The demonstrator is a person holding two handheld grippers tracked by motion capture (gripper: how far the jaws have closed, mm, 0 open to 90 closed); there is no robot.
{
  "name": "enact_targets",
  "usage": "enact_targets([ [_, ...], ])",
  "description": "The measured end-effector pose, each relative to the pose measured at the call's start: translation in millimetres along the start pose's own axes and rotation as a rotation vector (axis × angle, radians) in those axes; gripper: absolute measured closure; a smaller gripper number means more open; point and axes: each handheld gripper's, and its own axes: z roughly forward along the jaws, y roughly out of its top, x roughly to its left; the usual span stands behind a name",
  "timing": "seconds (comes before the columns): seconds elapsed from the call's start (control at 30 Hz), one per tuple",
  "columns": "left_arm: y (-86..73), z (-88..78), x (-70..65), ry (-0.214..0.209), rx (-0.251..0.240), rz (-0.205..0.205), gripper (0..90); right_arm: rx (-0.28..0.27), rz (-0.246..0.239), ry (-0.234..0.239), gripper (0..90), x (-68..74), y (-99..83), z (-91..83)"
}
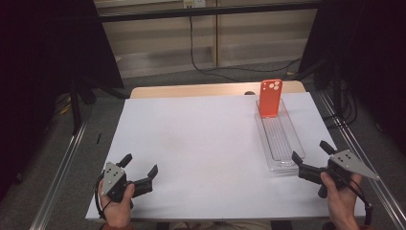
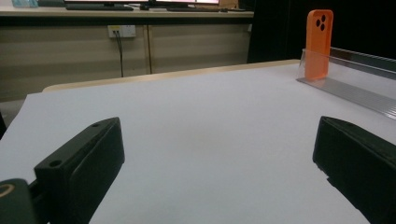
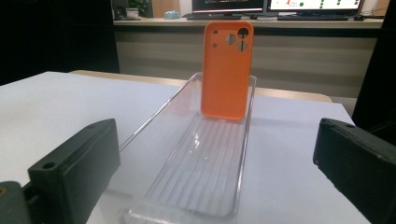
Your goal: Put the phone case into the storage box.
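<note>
Orange phone case (image 1: 270, 97) standing upright at far end of clear tray (image 1: 292, 134), leaning against its end wall — tray lying lengthwise along right edge of bench (image 1: 191, 143), camera cut-outs uppermost. Left tool (image 1: 140, 171) resting near front-left corner, jaws spread wide, gripping nothing. Right tool (image 1: 312, 154) near front-right corner — jaws released, just beside tray's near end, aimed along it toward case.

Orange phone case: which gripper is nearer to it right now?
Right. The right gripper sits at the near end of the clear tray holding the orange phone case; the left gripper is far across the table, near its left corner.
</note>
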Motion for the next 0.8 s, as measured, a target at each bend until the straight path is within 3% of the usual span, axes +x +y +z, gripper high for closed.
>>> enact_targets([
  [0.4, -1.2, -3.6, -0.1, -0.004, -0.004, -0.002, 2.1, -0.001, -0.021, 0.028, 0.0, 4.3, -14.2, -19.0],
  [0.5, -1.6, -3.3, 0.5, 0.0, 0.002, 0.0, 2.1, 0.02, -0.044, 0.043, 0.0, 6.2, -18.9, -22.5],
  [0.63, -2.9, -2.6, -0.7, 0.0, 0.017, 0.011, 1.9, -0.012, -0.07, 0.05, 0.0, 7.4, -18.1, -25.5],
  [0.8, -2.8, -0.6, 0.6, -0.012, 0.032, 0.009, 1.9, 0.009, -0.036, 0.062, 0.0, 5.6, -19.2, -21.3],
])
